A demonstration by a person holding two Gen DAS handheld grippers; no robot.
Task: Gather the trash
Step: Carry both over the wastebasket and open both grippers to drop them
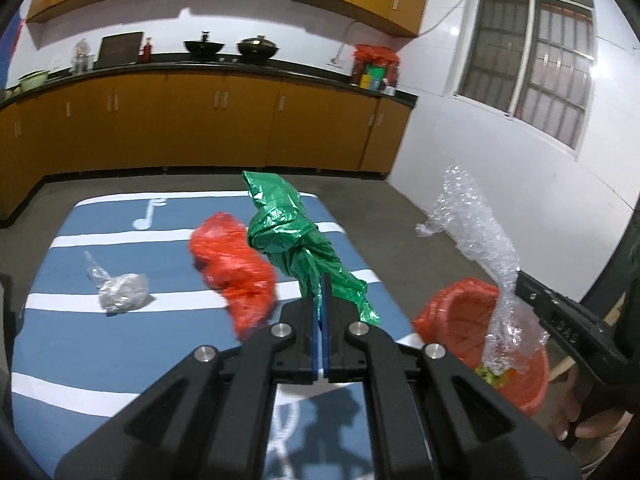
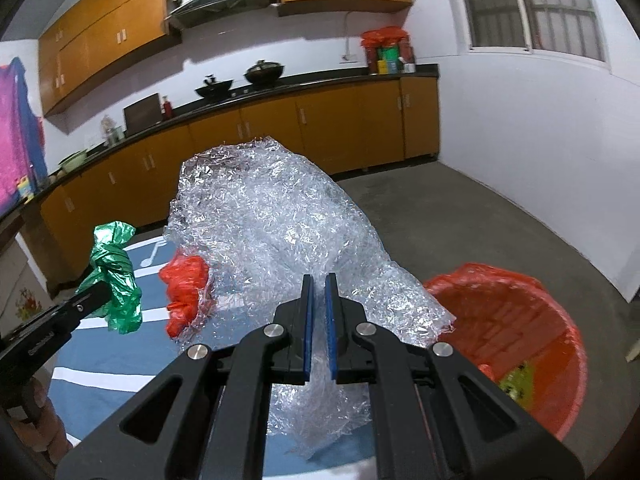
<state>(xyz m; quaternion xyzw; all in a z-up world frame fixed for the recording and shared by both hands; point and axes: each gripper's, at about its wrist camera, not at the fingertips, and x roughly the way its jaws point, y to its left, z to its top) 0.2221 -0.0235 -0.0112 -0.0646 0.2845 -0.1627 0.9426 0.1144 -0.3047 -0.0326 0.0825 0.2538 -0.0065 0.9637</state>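
While the left gripper (image 1: 320, 300) pinches a crinkly green bag (image 1: 296, 240) above the blue mat (image 1: 60, 280), the right gripper (image 2: 319, 300) clamps bubble wrap (image 2: 280, 232) over the red bin (image 2: 520, 320). Red bag (image 1: 236, 272) and clear wad (image 1: 120, 292) lie on the mat, bare floor beyond.

Quick count: one green bag (image 1: 296, 240), one red bag (image 1: 236, 272), one bubble wrap sheet (image 1: 476, 220), one small clear plastic wad (image 1: 122, 292), one red bin (image 1: 520, 380), two woks (image 1: 230, 49) on the counter.
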